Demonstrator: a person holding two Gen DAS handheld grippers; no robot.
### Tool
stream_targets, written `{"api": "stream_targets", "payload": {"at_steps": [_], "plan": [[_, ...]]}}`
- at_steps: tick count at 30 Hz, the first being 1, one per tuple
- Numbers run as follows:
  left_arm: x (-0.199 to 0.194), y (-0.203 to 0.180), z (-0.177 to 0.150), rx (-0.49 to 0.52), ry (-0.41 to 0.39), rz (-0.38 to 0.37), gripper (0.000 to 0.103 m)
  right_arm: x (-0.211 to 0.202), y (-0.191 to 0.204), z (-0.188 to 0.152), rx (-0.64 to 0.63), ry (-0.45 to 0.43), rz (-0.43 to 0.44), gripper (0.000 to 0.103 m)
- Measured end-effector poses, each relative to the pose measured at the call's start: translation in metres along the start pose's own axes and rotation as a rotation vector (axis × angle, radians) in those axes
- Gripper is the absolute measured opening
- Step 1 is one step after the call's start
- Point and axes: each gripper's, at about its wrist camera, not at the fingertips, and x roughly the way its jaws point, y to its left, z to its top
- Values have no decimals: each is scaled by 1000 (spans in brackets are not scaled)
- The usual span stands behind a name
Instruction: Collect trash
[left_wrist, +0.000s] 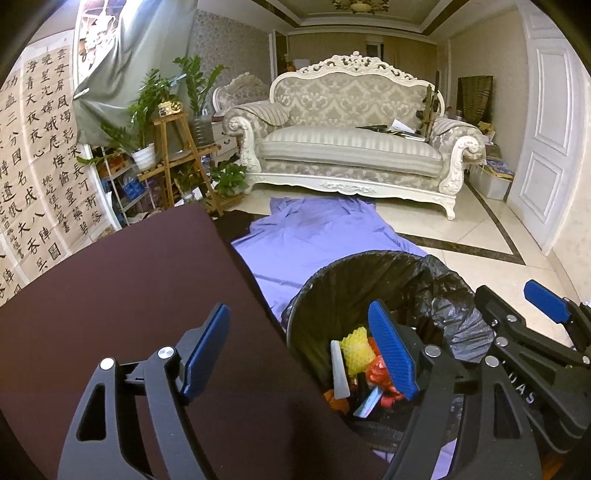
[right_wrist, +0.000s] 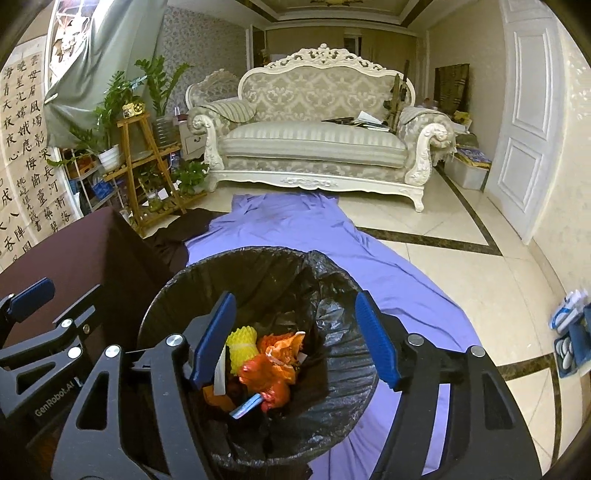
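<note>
A round bin with a black liner (right_wrist: 258, 262) stands on the floor beside a dark brown table (left_wrist: 129, 295). Inside lie a yellow foam net (right_wrist: 242, 345), crumpled orange and red bags (right_wrist: 273, 373), a white strip (left_wrist: 339, 369) and a small blue item (right_wrist: 245, 406). My right gripper (right_wrist: 294, 295) hangs open directly over the bin's mouth, nothing between its blue pads. My left gripper (left_wrist: 297, 306) is open too, straddling the table's edge and the bin's left rim (left_wrist: 443, 280), and holds nothing. Each gripper shows at the side of the other's view.
A purple cloth (left_wrist: 314, 236) is spread on the tiled floor under and beyond the bin. An ornate sofa (left_wrist: 351, 147) stands at the back, a wooden plant stand (left_wrist: 173, 155) at left, a white door (left_wrist: 546, 147) at right. Shoes (right_wrist: 570, 332) lie at far right.
</note>
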Motion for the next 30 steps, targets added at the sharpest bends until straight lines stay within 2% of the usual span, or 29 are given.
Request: {"api": "stream_targets", "payload": {"at_steps": [10,14,30], "plan": [[-35,18,-10,-40,-25,36,79,-37,4,-7,-22,-36,14,67],[-49,24,-14,-57,-32,57,81,-55,8,-9,-35,-61,22,74],[-85,30,-28,-74,-78,86,83,-94,17,-17,-58,-106,40,74]]}}
